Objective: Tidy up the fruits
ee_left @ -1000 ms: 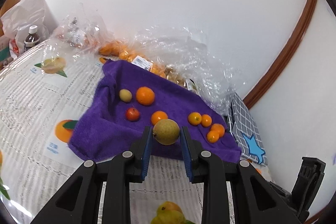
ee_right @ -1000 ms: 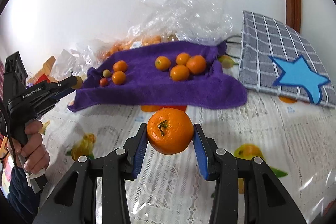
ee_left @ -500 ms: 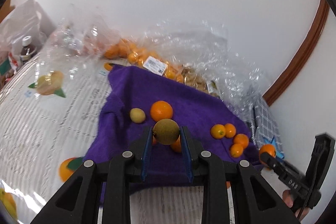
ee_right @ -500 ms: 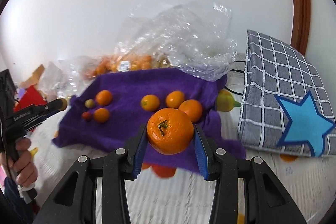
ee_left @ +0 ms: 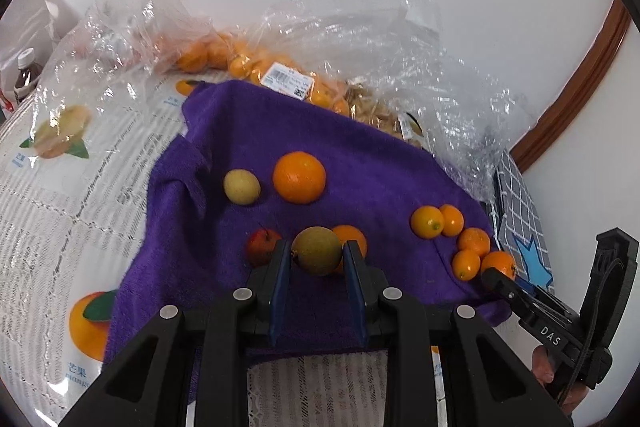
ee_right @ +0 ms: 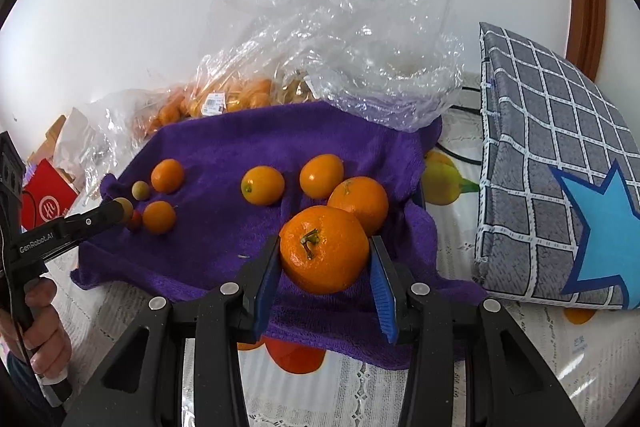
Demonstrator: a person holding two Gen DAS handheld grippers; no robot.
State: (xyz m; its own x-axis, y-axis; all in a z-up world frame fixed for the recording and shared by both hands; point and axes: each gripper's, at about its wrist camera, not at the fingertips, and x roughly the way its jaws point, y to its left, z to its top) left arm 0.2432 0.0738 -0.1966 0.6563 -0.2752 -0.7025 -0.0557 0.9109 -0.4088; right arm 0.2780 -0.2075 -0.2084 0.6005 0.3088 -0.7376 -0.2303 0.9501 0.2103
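Both grippers have advanced from the bare desk to over the purple towel [ee_left: 280,131]. Left gripper [ee_left: 316,259], fingers clamped on a greenish-brown fruit [ee_left: 317,250], hangs above the left cluster: red fruit [ee_left: 260,245], yellow fruit [ee_left: 241,186], large orange [ee_left: 299,177]. Right gripper [ee_right: 324,259] grips a stemmed orange [ee_right: 324,249] above the right-hand cluster [ee_right: 320,175]. Both sorted groups lie formed; release remains, and more fruit sits bagged behind [ee_left: 240,63]. Only the right view shows the whole checked cushion [ee_right: 552,163]; only the left, a bottle [ee_left: 27,69].
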